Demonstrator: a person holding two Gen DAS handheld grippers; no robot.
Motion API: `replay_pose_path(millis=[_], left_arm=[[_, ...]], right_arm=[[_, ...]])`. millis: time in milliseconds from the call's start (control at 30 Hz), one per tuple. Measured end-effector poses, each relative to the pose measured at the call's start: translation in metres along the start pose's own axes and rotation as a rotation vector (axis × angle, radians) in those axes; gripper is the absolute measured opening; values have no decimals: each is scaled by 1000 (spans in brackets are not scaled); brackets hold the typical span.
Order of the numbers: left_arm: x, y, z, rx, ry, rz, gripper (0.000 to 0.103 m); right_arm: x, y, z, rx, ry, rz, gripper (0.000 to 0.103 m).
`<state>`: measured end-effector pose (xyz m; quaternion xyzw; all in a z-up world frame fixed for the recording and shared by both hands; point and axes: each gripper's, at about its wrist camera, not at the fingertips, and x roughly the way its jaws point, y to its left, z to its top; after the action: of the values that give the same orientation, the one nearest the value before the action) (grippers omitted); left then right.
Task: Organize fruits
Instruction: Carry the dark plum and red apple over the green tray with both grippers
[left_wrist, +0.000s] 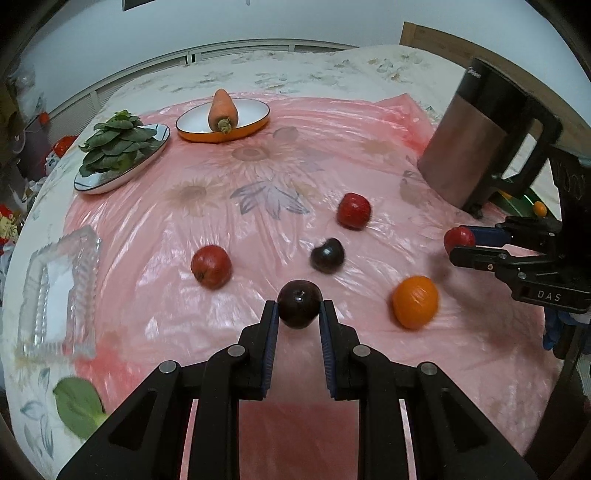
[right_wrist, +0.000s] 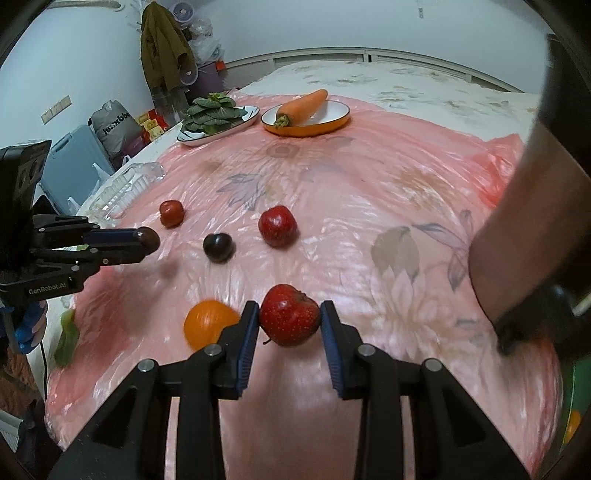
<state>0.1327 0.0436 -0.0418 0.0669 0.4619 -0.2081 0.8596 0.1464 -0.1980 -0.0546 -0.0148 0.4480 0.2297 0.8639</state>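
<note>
My left gripper is shut on a dark plum, held above the pink cloth; from the right wrist view it shows at the left edge, left gripper. My right gripper is shut on a red apple; in the left wrist view this right gripper sits at the right with the apple. On the cloth lie an orange, a second dark plum and two more red apples.
A clear glass tray sits at the left edge. At the back stand a plate of leafy greens and an orange-rimmed dish with a carrot. A steel kettle stands at the right. A loose green leaf lies near the front.
</note>
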Motion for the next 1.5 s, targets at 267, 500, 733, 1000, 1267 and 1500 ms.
replay_pose_path(millis=[267,500,733,1000,1267,1500], left_arm=[[-32,-27,-19,-17,-24,-32,19],[-52,-59,-30,-4,-37,-59,19],[-62,-95,-33,28,-40,-93,19],[-57,-141,-24,66,-34,-156,19],[-41,-187,-8,111,-15,-209,19],[-28,-232,10,141,-11,-269,19]], right_arm=[[-42,-7,-37,47,-18,-14,38],[-79,-21,-72,93,-32,-33,38],[-118,-48,-107,160,-63,-78,38],[-153,-87,-139,240,-93,-136,38],[-178,-131,-159,316,-127,-198,38],[-193,-175,-172,389,-163,-243,38]])
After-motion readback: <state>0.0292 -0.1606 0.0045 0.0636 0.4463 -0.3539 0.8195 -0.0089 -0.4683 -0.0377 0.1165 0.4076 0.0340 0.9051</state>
